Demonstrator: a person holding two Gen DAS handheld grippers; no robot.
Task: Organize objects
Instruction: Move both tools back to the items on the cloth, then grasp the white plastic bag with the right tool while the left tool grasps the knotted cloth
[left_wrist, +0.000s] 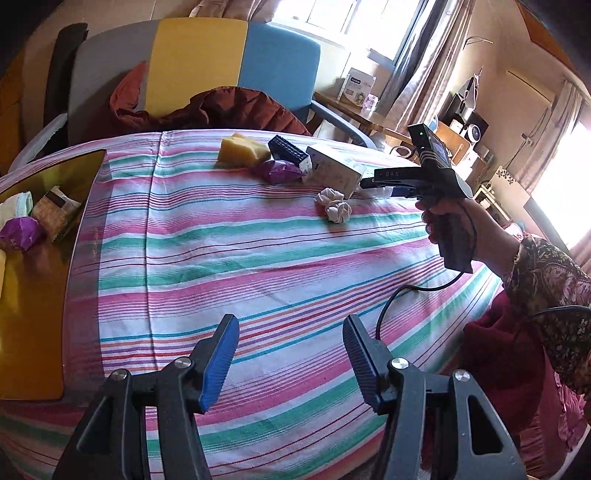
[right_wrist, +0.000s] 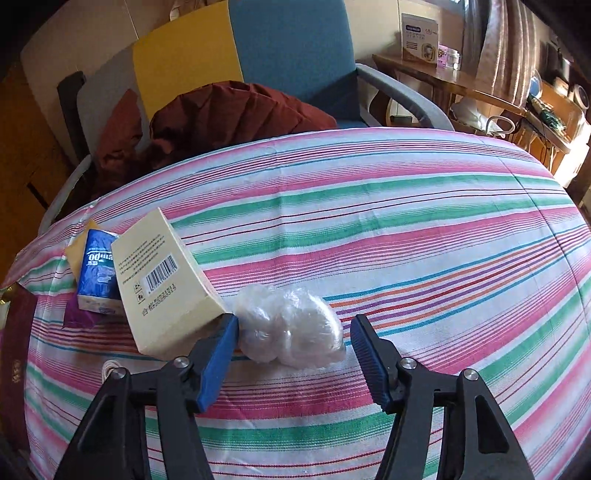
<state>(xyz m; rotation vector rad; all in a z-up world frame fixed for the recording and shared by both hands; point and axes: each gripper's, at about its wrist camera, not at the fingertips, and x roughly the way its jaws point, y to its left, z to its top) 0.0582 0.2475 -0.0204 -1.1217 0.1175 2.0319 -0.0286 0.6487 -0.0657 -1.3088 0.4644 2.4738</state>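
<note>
The right tongs (right_wrist: 291, 354) are gaping open around a clear plastic-wrapped bundle (right_wrist: 291, 328) lying on the striped worktop (right_wrist: 406, 229), just beside the cream box (right_wrist: 162, 280); this looks like the picking step. Next they need closing gently, then carrying toward the yellow tray (left_wrist: 33, 314). The left tongs (left_wrist: 291, 354) are hanging open, gripping nothing

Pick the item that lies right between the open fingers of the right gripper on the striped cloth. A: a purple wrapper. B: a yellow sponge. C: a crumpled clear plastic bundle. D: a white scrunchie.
C: in the right wrist view the crumpled clear plastic bundle sits on the striped cloth between the spread fingers of the right gripper, with the cream box just to its left.
</note>
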